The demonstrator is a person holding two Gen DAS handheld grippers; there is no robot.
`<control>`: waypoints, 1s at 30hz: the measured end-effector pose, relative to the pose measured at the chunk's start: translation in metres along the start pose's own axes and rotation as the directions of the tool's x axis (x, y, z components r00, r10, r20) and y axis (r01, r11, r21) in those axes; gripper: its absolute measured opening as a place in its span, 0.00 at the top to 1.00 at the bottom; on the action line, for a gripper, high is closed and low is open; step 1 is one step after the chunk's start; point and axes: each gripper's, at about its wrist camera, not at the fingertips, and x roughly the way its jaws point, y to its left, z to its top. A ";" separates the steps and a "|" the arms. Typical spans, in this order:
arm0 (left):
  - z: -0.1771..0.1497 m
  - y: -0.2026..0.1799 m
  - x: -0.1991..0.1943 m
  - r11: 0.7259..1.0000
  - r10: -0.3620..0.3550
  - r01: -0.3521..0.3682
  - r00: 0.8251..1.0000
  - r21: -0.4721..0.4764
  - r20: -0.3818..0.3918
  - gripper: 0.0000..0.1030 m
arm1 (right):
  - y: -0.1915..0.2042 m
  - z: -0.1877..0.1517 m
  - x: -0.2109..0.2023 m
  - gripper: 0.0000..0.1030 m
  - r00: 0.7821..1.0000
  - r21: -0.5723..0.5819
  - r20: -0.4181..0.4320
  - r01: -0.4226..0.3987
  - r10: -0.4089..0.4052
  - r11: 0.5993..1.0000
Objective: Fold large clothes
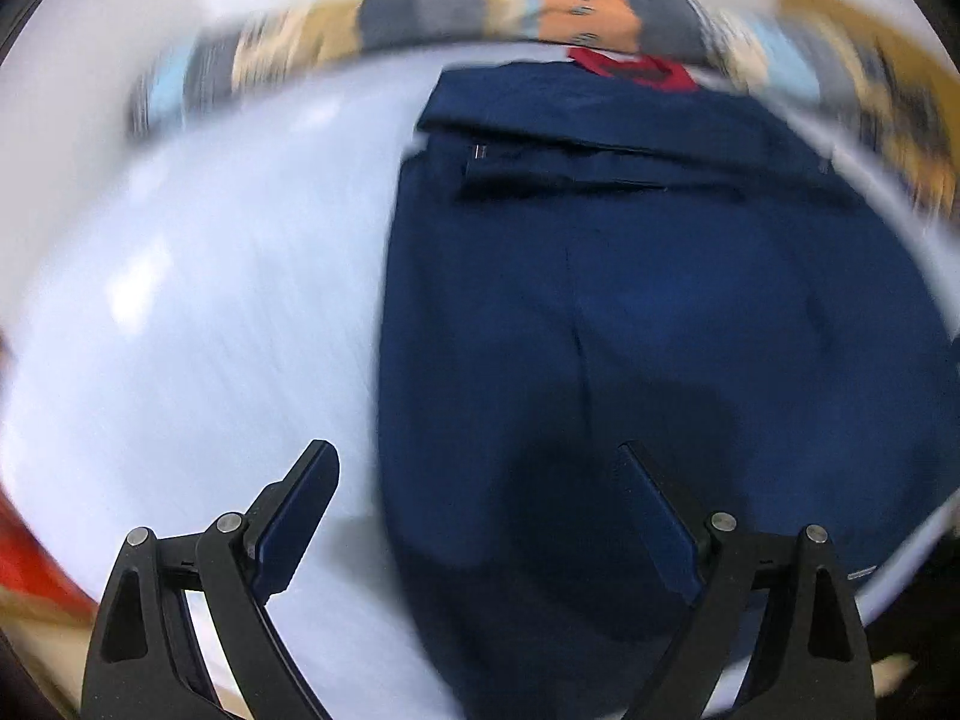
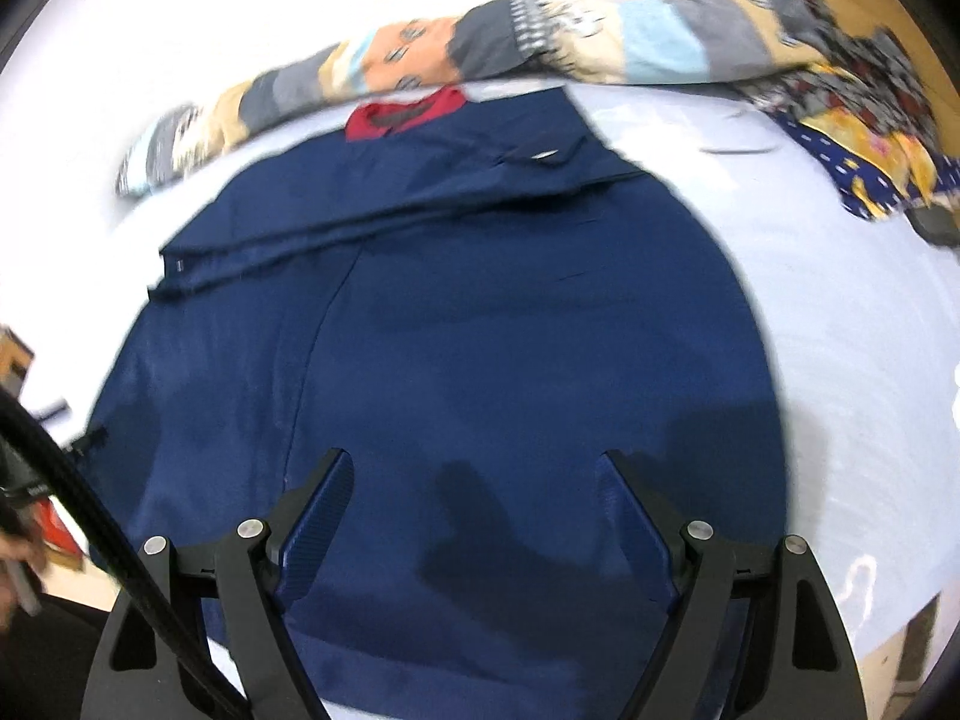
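Observation:
A large navy blue garment (image 1: pixel 630 312) with a red collar (image 1: pixel 636 69) lies flat on a pale blue surface (image 1: pixel 210 300), its sleeves folded across the upper part. It also shows in the right wrist view (image 2: pixel 480 330), red collar (image 2: pixel 408 111) at the far end. My left gripper (image 1: pixel 474 450) is open and empty, above the garment's near left edge. My right gripper (image 2: pixel 474 459) is open and empty, above the garment's near middle. Both views are motion-blurred.
A patchwork blanket (image 2: pixel 480 42) in grey, beige, orange and light blue lies along the far edge. A pile of patterned clothes (image 2: pixel 864 120) sits at the far right. A black cable (image 2: pixel 72 480) crosses the left of the right wrist view.

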 end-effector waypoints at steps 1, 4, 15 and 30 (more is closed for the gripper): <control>-0.005 0.006 -0.002 0.997 -0.053 0.053 0.999 -0.048 -0.005 0.11 | -0.013 -0.003 -0.008 0.13 1.000 0.024 0.002 -0.008 0.008 1.000; -0.022 0.022 -0.003 0.987 -0.100 0.093 0.994 -0.135 -0.051 0.11 | -0.049 -0.014 -0.024 0.13 1.000 0.098 -0.003 -0.019 0.019 0.995; -0.053 0.034 -0.001 0.949 -0.237 0.205 0.965 -0.238 -0.116 0.39 | -0.137 -0.084 -0.014 0.13 0.962 0.507 -0.089 -0.179 0.258 0.843; -0.067 0.035 0.001 0.939 -0.285 0.243 0.946 -0.242 -0.157 0.42 | -0.117 -0.088 -0.003 0.53 0.960 0.410 -0.149 -0.157 0.235 0.899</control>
